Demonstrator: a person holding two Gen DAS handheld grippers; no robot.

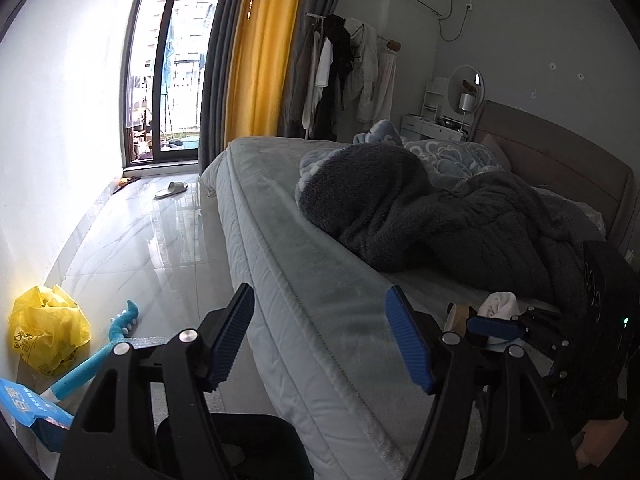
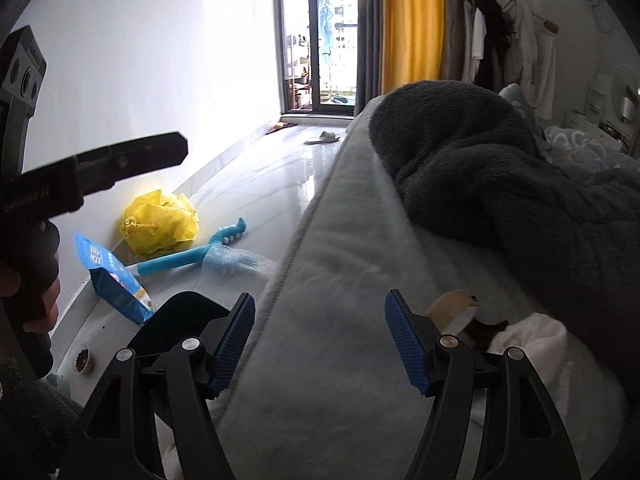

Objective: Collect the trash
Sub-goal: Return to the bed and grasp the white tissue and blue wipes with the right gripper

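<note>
Yellow crumpled bag (image 2: 160,222), blue packet (image 2: 114,276) and bubble wrap (image 2: 236,264) lie uncollected on the floor at lower left. Both the left hand-held gripper (image 1: 320,344) and right hand-held gripper (image 2: 320,344) stand open and empty (collection seems barely begun).

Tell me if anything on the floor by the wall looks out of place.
Yes. A crumpled yellow bag, a blue packet, a blue brush and a strip of bubble wrap lie scattered on the floor against the wall. A lone slipper sits farther off near the window. Both hand-held grippers are open and empty.
</note>
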